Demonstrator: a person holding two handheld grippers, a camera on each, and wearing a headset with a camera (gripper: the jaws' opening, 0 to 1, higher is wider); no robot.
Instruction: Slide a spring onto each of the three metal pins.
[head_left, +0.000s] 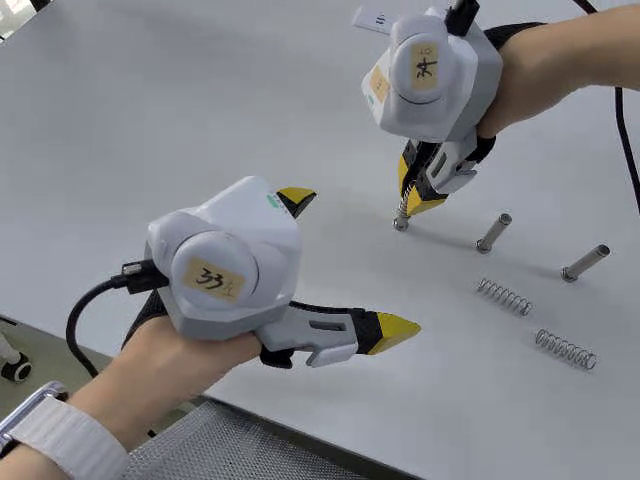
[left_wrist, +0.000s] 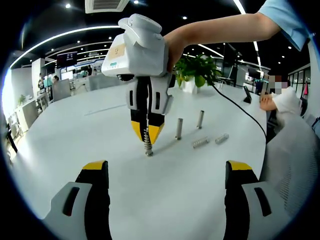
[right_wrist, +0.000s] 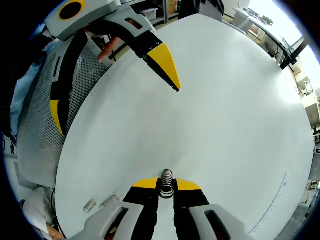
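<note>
While pinching a spring (left_wrist: 147, 140) between the near-shut yellow tips of the right gripper (left_wrist: 148, 135), pointed straight down, meets the first metal pin (left_wrist: 149, 152) standing on the white workbench (head_left: 150, 100). Appears to have the lowest coils at or just over the pin's top; cannot tell how far down. Holds the left gripper (head_left: 350, 262) spread wide and empty, nearer the body and well apart from that pin. For a clean job: line the spring up plumb with the pin, lower straight along its axis, and loosen the squeeze only after getting several coils round the shaft. Avoid any sideways push, for fear of toppling a pin with no visible fixing. Bring the idle left gripper in to steady the pin's base if needed. Farther out, finds two more bare pins (head_left: 494, 232) (head_left: 586, 262) upright near each other, and two loose springs (head_left: 503, 297) (head_left: 566, 349) lying flat just beside them. Judged as the first of three fittings under way, none finished.
</note>
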